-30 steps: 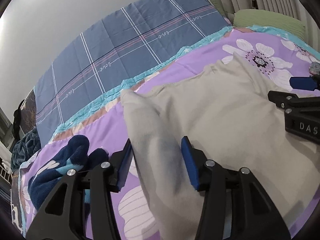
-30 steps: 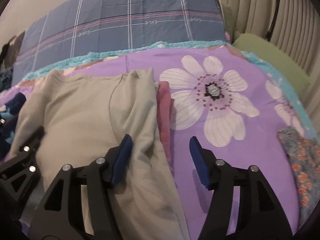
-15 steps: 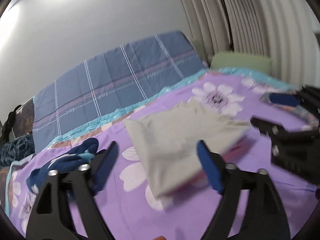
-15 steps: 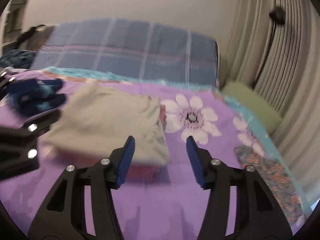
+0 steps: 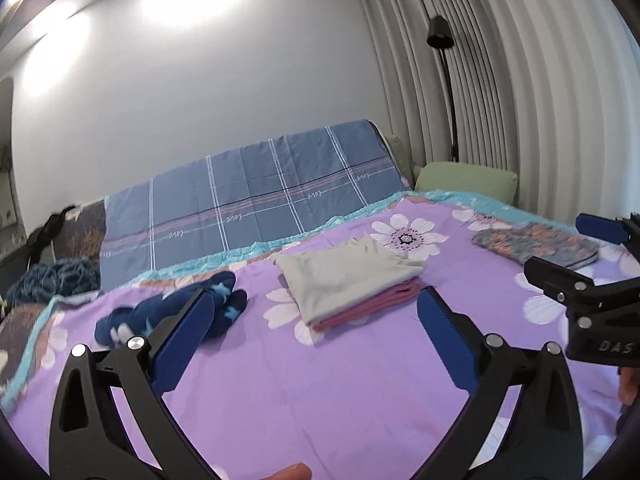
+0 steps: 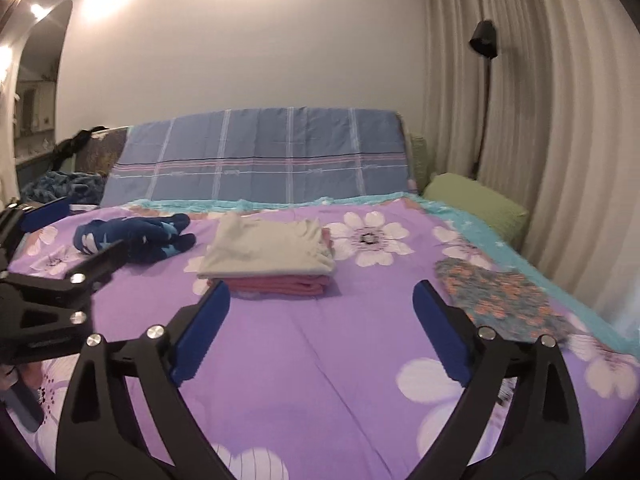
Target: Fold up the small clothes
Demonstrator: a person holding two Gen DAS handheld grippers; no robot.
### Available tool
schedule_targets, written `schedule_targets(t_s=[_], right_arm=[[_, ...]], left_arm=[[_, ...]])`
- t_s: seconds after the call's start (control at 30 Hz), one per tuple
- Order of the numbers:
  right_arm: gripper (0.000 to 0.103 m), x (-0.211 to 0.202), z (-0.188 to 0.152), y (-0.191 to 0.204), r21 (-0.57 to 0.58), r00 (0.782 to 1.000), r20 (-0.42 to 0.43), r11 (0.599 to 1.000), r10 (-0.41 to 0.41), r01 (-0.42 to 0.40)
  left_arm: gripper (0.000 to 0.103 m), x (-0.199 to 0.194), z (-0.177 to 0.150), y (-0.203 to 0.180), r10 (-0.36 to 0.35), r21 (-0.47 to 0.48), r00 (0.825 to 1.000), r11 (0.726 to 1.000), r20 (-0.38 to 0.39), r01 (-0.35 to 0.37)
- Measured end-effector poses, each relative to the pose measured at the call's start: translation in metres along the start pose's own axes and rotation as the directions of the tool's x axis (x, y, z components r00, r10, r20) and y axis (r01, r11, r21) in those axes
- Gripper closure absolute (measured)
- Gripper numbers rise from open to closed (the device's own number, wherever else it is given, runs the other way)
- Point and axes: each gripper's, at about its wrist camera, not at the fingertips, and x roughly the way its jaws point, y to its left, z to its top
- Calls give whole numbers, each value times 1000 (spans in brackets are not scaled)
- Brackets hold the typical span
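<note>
Since the frame one second back, both grippers have withdrawn from the folded beige garment (image 5: 344,276), which earlier filled both views; it now lies well ahead of them.

Left to right on the bed: a crumpled navy patterned garment (image 5: 176,312) lies unfolded near the left side. At centre, the beige garment sits folded on top of a folded pink garment (image 6: 280,285), forming one stack. To the right, well apart from the stack, lies a floral patterned cloth (image 6: 500,300). No containers are visible.

The left gripper (image 5: 312,336) has its jaws wide apart and holds nothing. The right gripper (image 6: 320,332) likewise stands wide apart, holding nothing. Both hover above the purple flowered bedspread (image 5: 360,392), short of the stack.

Room: a blue plaid cover (image 5: 248,200) drapes the bed head, a green pillow (image 6: 476,204) lies at the right, and a black floor lamp (image 6: 485,40) stands before pleated curtains (image 5: 540,100).
</note>
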Motion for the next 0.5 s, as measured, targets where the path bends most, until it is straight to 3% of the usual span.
schedule_targets(t_s=[0.23, 0.5], right_arm=[[2, -60, -7, 11, 44, 1000, 1, 999, -1, 1], [2, -82, -16, 19, 77, 999, -32, 997, 5, -2]], left_arm=[[1, -56, -14, 11, -6, -52, 1000, 999, 6, 6], [1, -89, -29, 11, -7, -40, 998, 999, -59, 5]])
